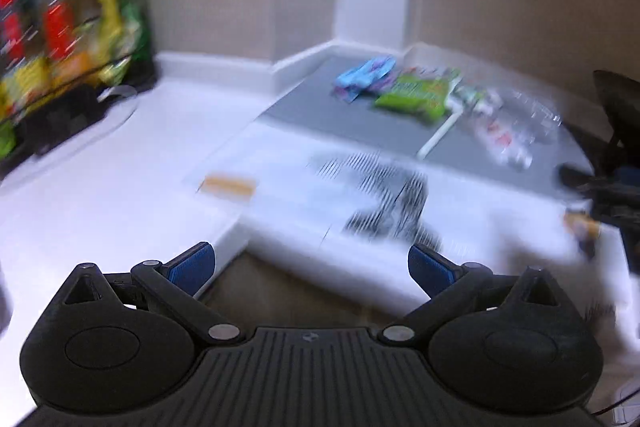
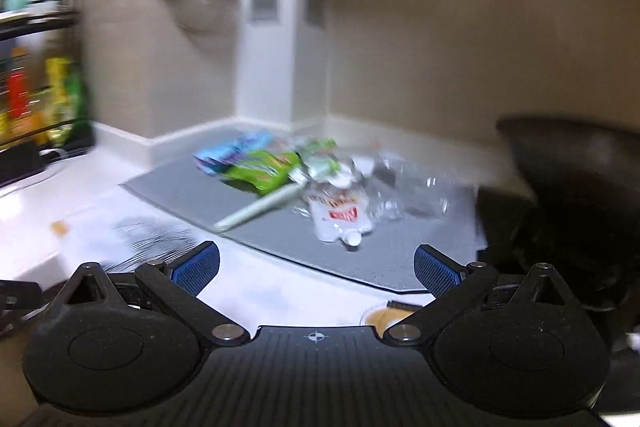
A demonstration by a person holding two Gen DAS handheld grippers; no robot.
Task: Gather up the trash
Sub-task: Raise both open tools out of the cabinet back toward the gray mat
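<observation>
A: What are the two grippers doing?

B: The left gripper (image 1: 311, 267) has its blue pads (image 1: 192, 267) spread wide apart with nothing between them. It hangs over the near edge of the white counter (image 1: 100, 195). The right gripper (image 2: 316, 267) is the same: pads (image 2: 436, 273) wide apart, holding nothing.

A: And the trash?

B: It lies in a loose pile on a grey mat (image 2: 188, 195) in the corner of the counter. From the right wrist camera the pile sits at about twelve o'clock, ahead of the fingers and apart from them. From the left camera it is nearer one o'clock, well apart.

A: What is in the pile?

B: A blue wrapper (image 2: 232, 151) at the far left, a green wrapper (image 2: 264, 171) touching it, a white stick (image 2: 260, 209) lying slantwise toward seven o'clock, a white pouch (image 2: 340, 219) with red print and a cap at its near end, and some crumpled clear plastic (image 2: 416, 191) at the pile's three o'clock side. Both views are blurred, so I cannot read any print.

A: Anything else around?

B: A black rack (image 1: 60, 39) of bottles at nine o'clock, a black pan (image 2: 580, 187) at three o'clock in the right view, and a white sheet (image 1: 360, 195) with dark stripes lying on the counter, nearer than the mat.
</observation>
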